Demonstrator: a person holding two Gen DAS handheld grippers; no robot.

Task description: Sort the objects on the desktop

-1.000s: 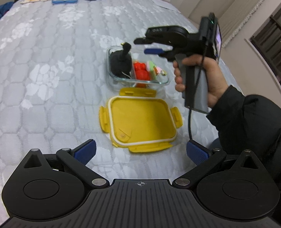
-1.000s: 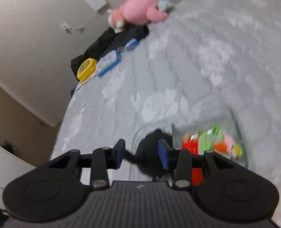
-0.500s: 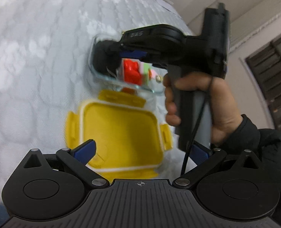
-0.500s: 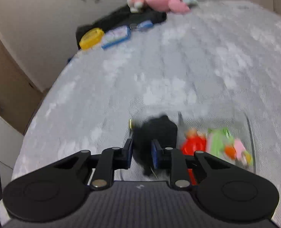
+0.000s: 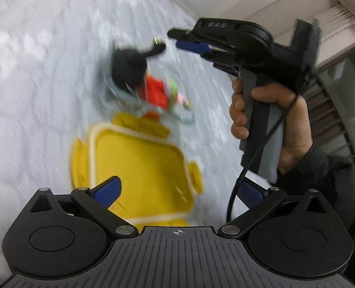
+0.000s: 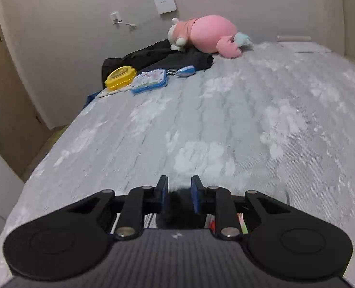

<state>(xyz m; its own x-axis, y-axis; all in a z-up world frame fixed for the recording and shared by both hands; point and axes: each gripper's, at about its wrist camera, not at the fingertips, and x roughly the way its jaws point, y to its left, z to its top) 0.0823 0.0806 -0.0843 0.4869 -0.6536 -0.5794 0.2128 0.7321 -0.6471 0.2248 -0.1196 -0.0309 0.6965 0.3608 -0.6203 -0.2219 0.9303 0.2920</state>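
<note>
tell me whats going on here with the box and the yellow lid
A person is sorting small items on a bed, holding a pair of tongs in each hand. The right tongs hang above a clear container holding a black fuzzy item and red and green bits; nothing seems to be gripped. The left tongs are spread open over the yellow lid, which lies off the container beside it. The left view is blurred.
</note>
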